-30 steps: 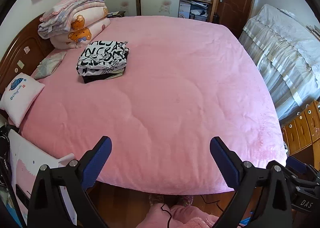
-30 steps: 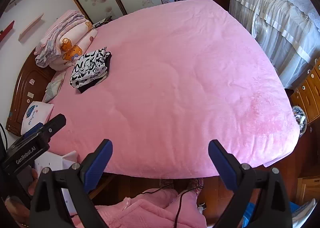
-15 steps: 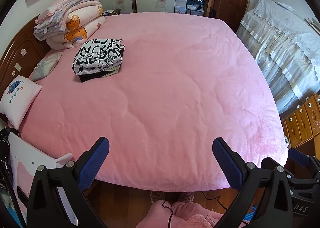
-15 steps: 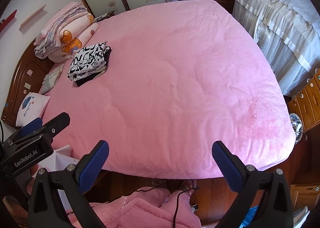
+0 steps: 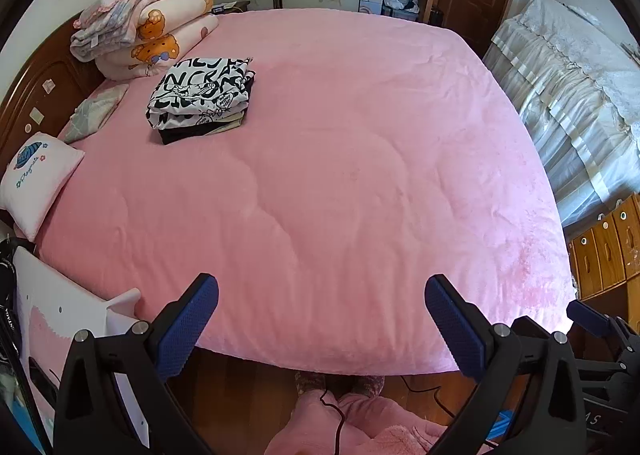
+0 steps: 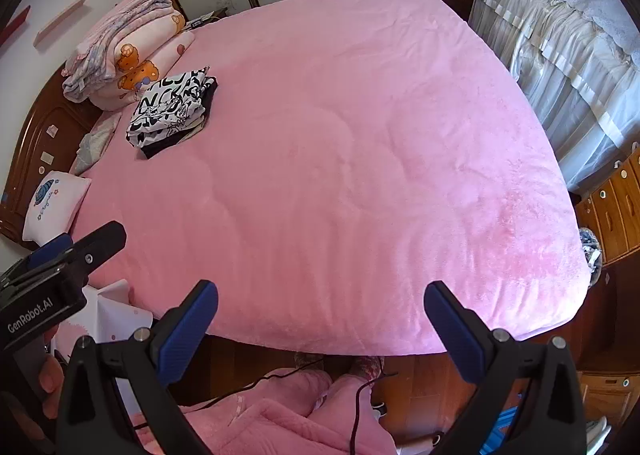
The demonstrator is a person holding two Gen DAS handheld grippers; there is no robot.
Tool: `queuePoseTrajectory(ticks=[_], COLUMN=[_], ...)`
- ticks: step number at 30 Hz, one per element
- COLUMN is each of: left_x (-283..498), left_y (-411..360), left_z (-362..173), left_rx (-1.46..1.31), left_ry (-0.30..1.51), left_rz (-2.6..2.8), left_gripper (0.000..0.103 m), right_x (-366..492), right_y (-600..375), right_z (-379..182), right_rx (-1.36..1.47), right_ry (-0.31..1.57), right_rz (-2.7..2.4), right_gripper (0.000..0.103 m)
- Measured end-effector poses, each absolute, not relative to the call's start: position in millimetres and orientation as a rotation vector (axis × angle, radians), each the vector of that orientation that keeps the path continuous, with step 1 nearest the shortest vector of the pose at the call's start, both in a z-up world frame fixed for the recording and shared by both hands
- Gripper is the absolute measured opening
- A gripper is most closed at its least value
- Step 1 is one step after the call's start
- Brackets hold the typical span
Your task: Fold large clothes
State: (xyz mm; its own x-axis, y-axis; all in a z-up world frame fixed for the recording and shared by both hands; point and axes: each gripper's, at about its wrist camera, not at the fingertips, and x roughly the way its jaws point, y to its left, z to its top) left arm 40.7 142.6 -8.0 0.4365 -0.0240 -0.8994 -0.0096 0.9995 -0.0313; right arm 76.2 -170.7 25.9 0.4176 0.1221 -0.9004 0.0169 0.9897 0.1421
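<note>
Plainly, "GenRobot.AI" marks the left hand-held gripper (image 6: 60, 255); both it and the right hand-held gripper (image 6: 320, 319) gape wide, empty, above the bed (image 6: 340, 175).

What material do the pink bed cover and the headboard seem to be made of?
The pink bed cover looks like soft plush fleece: a matte, fuzzy nap with shallow quilted seams. The headboard looks like dark, varnished wood: brown, glossy, with carved panels. Neither can be confirmed from sight alone.
</note>
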Motion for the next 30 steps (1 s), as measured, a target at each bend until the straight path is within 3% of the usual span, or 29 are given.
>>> queuePoseTrajectory(ticks=[30], left_x=[45.5], left_y=[129.1], left_z=[-15.7], left_rx=[0.015], left_ry=[1.134], left_rz=[-0.047], left_gripper=[0.102], right_x=[81.2], right_y=[-183.0], right_z=[27.1], right_rx=[0.160], right_ry=[1.138], right_rz=[0.032], right_gripper=[0.103])
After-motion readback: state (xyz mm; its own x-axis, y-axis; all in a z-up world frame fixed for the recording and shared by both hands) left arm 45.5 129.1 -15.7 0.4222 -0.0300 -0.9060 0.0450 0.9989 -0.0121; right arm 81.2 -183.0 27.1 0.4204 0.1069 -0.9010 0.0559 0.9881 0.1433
